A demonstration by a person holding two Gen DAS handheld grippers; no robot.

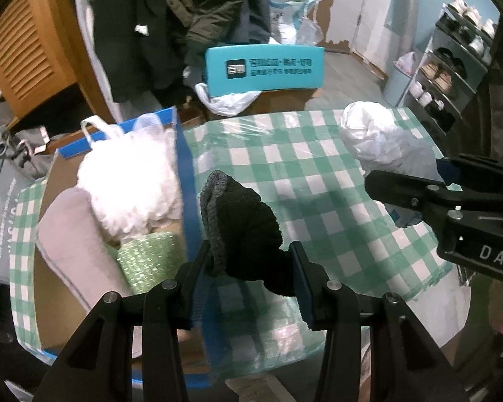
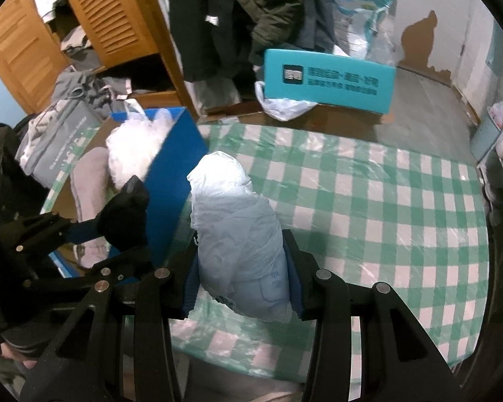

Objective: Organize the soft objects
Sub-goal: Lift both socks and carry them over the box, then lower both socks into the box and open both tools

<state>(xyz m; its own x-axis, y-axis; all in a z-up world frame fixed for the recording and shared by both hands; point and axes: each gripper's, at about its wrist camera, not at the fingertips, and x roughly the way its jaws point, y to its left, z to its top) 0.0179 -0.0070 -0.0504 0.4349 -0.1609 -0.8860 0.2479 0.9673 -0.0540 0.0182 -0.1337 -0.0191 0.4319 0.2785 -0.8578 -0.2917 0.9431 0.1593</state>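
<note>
The left claw is clamped on a dark knitted sock, its blue pads pressing the lower part while the rest stands up in a lumpy, rounded shape with a grey ribbed edge on the left side. The right claw is clamped on a crumpled pale plastic bag, thin and wrinkled, bunched into a tall soft bundle with faint print low down that is too small to read. Both are held above the table, which wears a green and white checked cloth under a glossy clear cover.

At the table's left edge sits a cardboard box with blue outer walls and brown inside. In it lie a fluffy white mass inside a thin bag with handles, a smooth mauve-grey cushion-like roll and a piece of green bubble wrap; the box's near end is cut off by the claw arms.

Beyond the table stand a turquoise carton with blurred lettering, hanging dark coats and a slatted wooden door
</note>
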